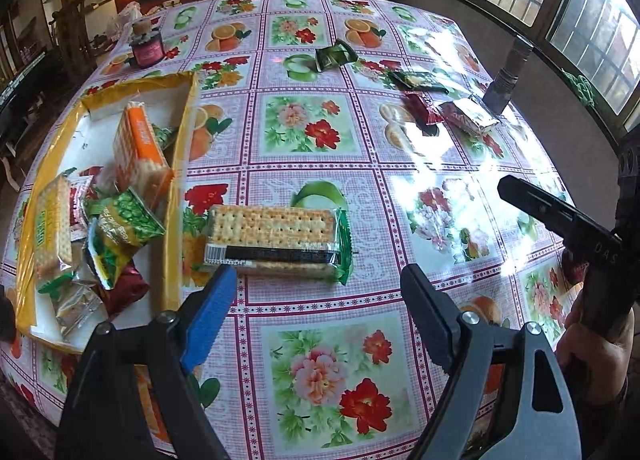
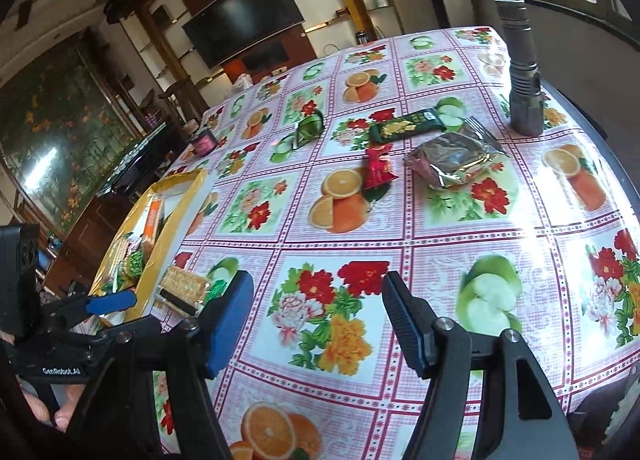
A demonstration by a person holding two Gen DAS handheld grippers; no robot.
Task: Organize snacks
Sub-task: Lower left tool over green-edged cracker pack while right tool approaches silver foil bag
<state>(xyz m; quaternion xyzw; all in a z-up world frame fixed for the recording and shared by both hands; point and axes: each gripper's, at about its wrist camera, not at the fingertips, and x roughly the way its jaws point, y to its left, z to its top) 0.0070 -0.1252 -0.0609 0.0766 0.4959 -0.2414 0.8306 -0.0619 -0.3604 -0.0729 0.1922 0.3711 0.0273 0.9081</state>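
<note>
Both tongs stand wide apart and hold nothing: the left tongs (image 1: 320, 292) hover low over the tabletop (image 1: 320, 163) just short of a long cracker packet (image 1: 276, 238), and the right tongs (image 2: 318, 300) hang above a bare flowered patch of the cloth. That cracker packet, clear wrap with green ends and a barcode strip along its near side, lies flat just beside the right wall of a yellow-rimmed box (image 1: 182, 163), outside it. Inside the box sit several snacks in a loose heap: an orange cracker pack (image 1: 138, 143) leaning up against the wall, a green pea bag (image 1: 128, 217), another cracker pack (image 1: 54, 227) on its edge by the left wall, and a dark red wrapper (image 1: 128, 292) at the near end. Four more snacks lie well apart from the box at the far right of the tabletop: a small green packet (image 2: 308, 127), a long dark green bar (image 2: 408, 123), a small red packet (image 2: 378, 167) and a silvery foil pack (image 2: 454, 159). A grey flashlight (image 2: 522, 71) stands upright just behind the foil pack, near the table's edge. A small pink jar (image 1: 147, 47) stands near the far left corner, beyond the box.
</note>
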